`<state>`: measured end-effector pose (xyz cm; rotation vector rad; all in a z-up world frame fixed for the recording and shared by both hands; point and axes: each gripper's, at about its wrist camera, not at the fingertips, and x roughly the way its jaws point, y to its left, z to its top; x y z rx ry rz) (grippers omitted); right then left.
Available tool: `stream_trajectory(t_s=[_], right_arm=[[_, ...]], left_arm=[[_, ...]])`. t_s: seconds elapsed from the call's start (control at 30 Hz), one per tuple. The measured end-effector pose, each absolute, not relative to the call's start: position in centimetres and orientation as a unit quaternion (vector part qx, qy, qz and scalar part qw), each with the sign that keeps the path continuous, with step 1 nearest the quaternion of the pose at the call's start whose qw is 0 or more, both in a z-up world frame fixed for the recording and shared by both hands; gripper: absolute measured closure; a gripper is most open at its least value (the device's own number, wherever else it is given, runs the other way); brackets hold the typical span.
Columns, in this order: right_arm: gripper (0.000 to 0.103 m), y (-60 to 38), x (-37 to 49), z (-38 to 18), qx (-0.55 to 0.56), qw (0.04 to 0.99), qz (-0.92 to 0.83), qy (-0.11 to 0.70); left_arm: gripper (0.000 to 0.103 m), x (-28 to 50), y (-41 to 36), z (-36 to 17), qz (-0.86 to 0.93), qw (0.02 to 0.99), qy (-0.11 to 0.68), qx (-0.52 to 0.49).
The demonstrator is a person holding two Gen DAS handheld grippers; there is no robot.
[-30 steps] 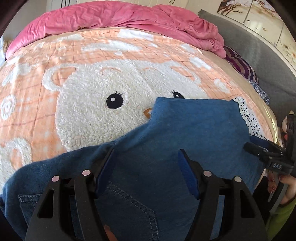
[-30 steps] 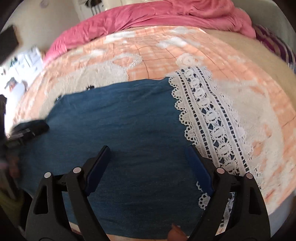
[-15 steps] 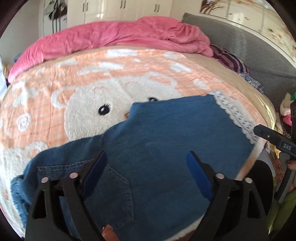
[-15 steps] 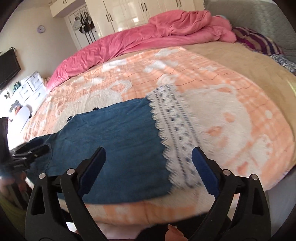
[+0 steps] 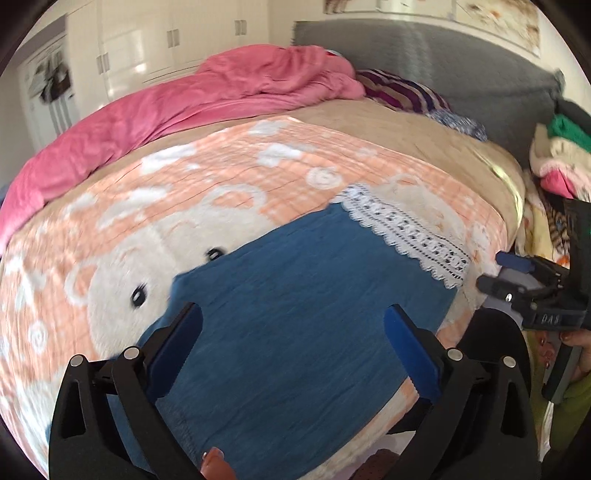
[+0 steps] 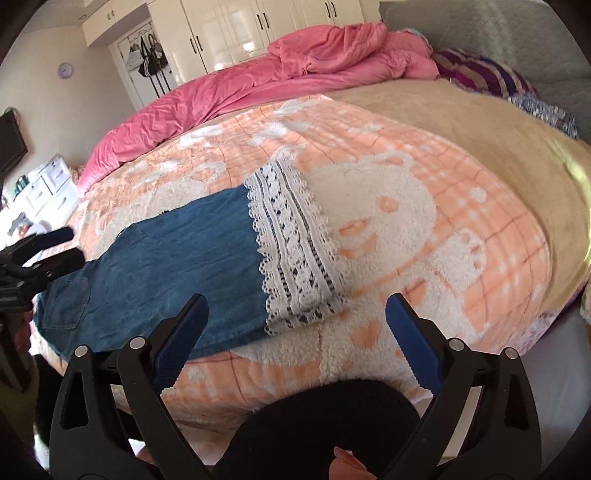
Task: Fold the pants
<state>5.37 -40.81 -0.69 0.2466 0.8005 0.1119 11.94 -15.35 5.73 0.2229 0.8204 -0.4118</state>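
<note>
Your pants (image 6: 166,266) are lying flat on the bed, on top of the peach bear blanket (image 6: 424,236), close to the near edge of the mattress, and neither tool is touching them. They're blue denim with a white lace hem (image 6: 295,251); from the right wrist view the lace end points toward the middle of the bed and the pocket end sits off to the left, near the bed's edge. Your left tool (image 5: 291,347) has its jaws spread wide with nothing between them, hovering over the denim from the near side (the left view is a bit motion-blurred, so fine detail on the fabric is hard to read). Your right tool (image 6: 295,336) is spread wide and empty too, held off the near edge of the bed, with the lace hem showing between its blue pads (image 6: 410,339). Each camera catches the other tool: the right one sits at the far right of the left view, off the bed's corner, and the left one pokes in at the far left of the right view, just beside the pocket end. A rumpled pink duvet (image 6: 258,81) is bunched along the far side of the bed, a striped purple pillow (image 6: 484,74) lies by the grey headboard (image 5: 443,62), and white wardrobe doors (image 6: 258,26) line the back wall.
</note>
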Motion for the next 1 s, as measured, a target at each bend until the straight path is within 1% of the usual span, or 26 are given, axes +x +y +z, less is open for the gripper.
stream_trajectory(t_s=[0.27, 0.43, 0.63, 0.73, 0.77, 0.83, 0.9, 1.0], right_arm=[[0.012, -41.2, 6.3, -1.9, 0.143, 0.907, 0.061, 0.392], [0.012, -41.0, 7.6, -2.5, 0.150, 0.901, 0.062, 0.401], [0.012, -40.2, 8.4, -2.5, 0.131, 0.903, 0.064, 0.403], [0.013, -40.1, 8.6, -2.7, 0.131, 0.901, 0.071, 0.408], [0.015, -40.1, 8.7, -2.9, 0.133, 0.900, 0.071, 0.410], [0.040, -40.2, 8.9, -3.2, 0.140, 0.895, 0.077, 0.416], [0.051, -40.6, 8.8, -3.2, 0.155, 0.893, 0.092, 0.413], [0.051, -40.9, 8.7, -3.2, 0.164, 0.893, 0.095, 0.408]], left_arm=[[0.005, 15.7, -20.5, 5.2, -0.227, 0.876, 0.402, 0.140], [0.005, 18.0, -22.7, 3.8, -0.230, 0.868, 0.414, 0.150], [0.005, 20.3, -24.8, 1.6, -0.236, 0.854, 0.429, 0.174], [0.005, 21.5, -25.6, 0.9, -0.248, 0.847, 0.439, 0.169], [0.005, 21.8, -25.7, 0.7, -0.250, 0.847, 0.438, 0.168], [0.005, 22.9, -26.1, 0.1, -0.253, 0.845, 0.441, 0.164], [0.005, 24.0, -26.2, -0.4, -0.254, 0.842, 0.450, 0.153], [0.005, 25.5, -26.4, -0.6, -0.261, 0.840, 0.452, 0.146]])
